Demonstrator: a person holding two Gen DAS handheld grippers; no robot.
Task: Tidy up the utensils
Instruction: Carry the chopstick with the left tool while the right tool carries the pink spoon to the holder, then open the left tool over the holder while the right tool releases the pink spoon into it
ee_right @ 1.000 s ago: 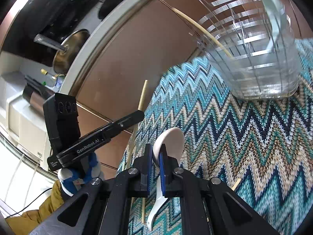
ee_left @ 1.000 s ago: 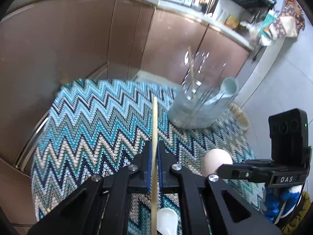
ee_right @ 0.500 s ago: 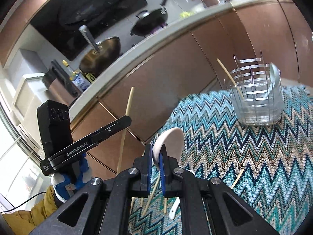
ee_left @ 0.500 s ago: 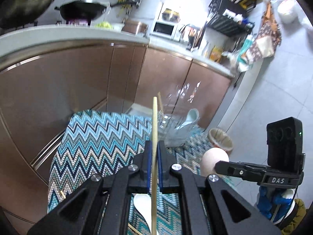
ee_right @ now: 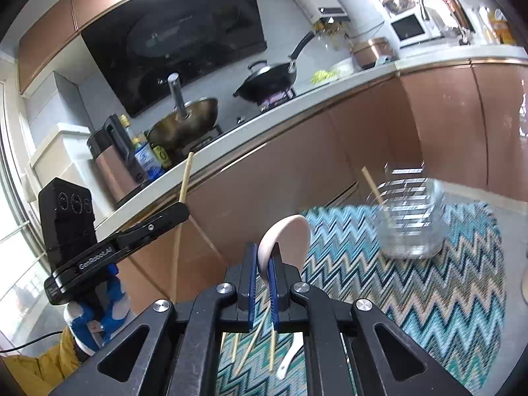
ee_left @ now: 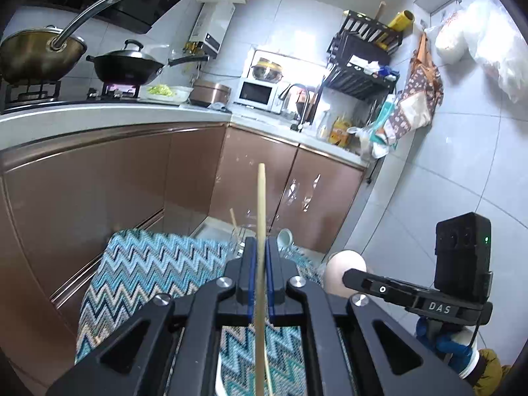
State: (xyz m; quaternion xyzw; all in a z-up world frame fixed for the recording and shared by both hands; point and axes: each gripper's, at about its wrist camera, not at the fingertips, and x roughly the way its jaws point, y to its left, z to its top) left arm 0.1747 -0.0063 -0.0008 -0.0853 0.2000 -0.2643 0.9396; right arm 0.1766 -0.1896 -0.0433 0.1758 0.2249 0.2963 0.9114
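My left gripper point(ee_left: 259, 257) is shut on a wooden chopstick point(ee_left: 261, 211) that stands nearly upright, high above the zigzag cloth point(ee_left: 148, 274). My right gripper point(ee_right: 262, 260) is shut on a white ceramic spoon point(ee_right: 287, 234), bowl end up. The clear slotted utensil holder point(ee_right: 409, 217) stands at the far end of the cloth with one chopstick point(ee_right: 371, 184) and a spoon point(ee_left: 284, 237) in it. In the left wrist view it is mostly hidden behind my fingers. Several loose chopsticks point(ee_right: 252, 346) and a white spoon point(ee_right: 290, 356) lie on the cloth under my right gripper.
Brown kitchen cabinets point(ee_left: 115, 181) stand close behind the cloth. The counter carries a wok point(ee_left: 128, 64) and a pan point(ee_right: 184, 122). The other gripper shows at each view's side: the right one point(ee_left: 425, 293), the left one point(ee_right: 109, 241). Tiled floor point(ee_left: 445, 171) lies to the right.
Both grippers have risen and pulled back from the holder, which now looks smaller and farther. Each keeps its hold: chopstick in the left, spoon in the right.
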